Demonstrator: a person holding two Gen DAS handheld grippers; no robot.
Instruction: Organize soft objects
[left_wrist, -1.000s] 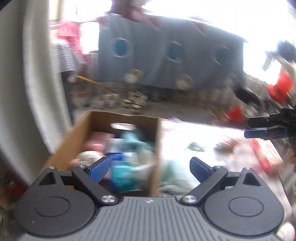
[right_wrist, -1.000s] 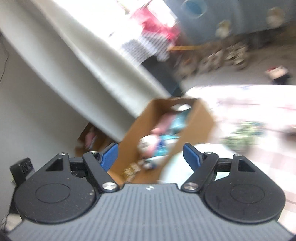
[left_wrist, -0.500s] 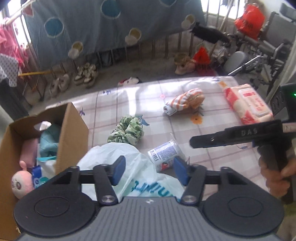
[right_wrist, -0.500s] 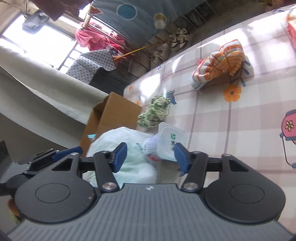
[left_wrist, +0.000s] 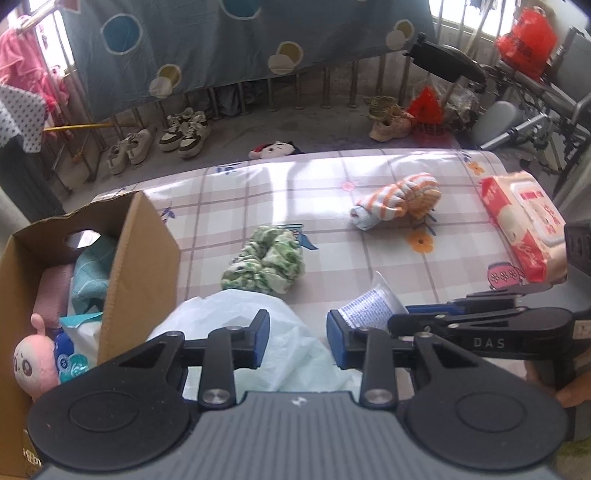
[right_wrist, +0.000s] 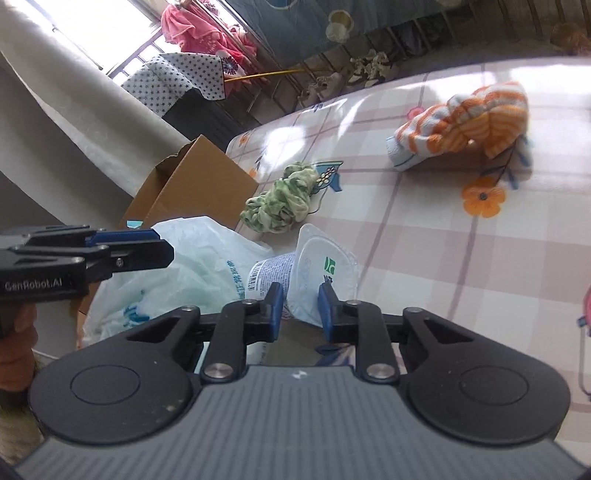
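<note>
**Both grippers down at the bag and the cup**

At the far left stood the cardboard box (left_wrist: 140, 258), already holding a pink plush toy (left_wrist: 31, 363), a teal cloth and a pink one. Just right of it lay the white plastic bag (left_wrist: 236, 314), slumped against the box wall. My left gripper (left_wrist: 297, 341) sat over that bag with its jaws closing; the film lay between the pads, but I could not see them pressing it yet, so I called it unclenched.

Next came the yogurt cup (right_wrist: 317, 269), on its side and touching the bag. My right gripper (right_wrist: 301, 308) was clenched on its lower rim, grasping the cup at the lip.

To do this step well, I judged the left jaws should gather a thick fold of bag rather than one thin layer — film slips. The cup's rim is thin and could flex or pivot, so I would lift slowly and keep it level. The two tools were close together, so I would lift them apart.

My count on the checked tablecloth (left_wrist: 369, 258): one bag, one cup, one green scrunchie (left_wrist: 266, 264) beyond them, one orange-striped sock bundle (left_wrist: 399, 201) further right, one red-and-white wipes pack (left_wrist: 524, 229) at the right edge — and one box.
</note>
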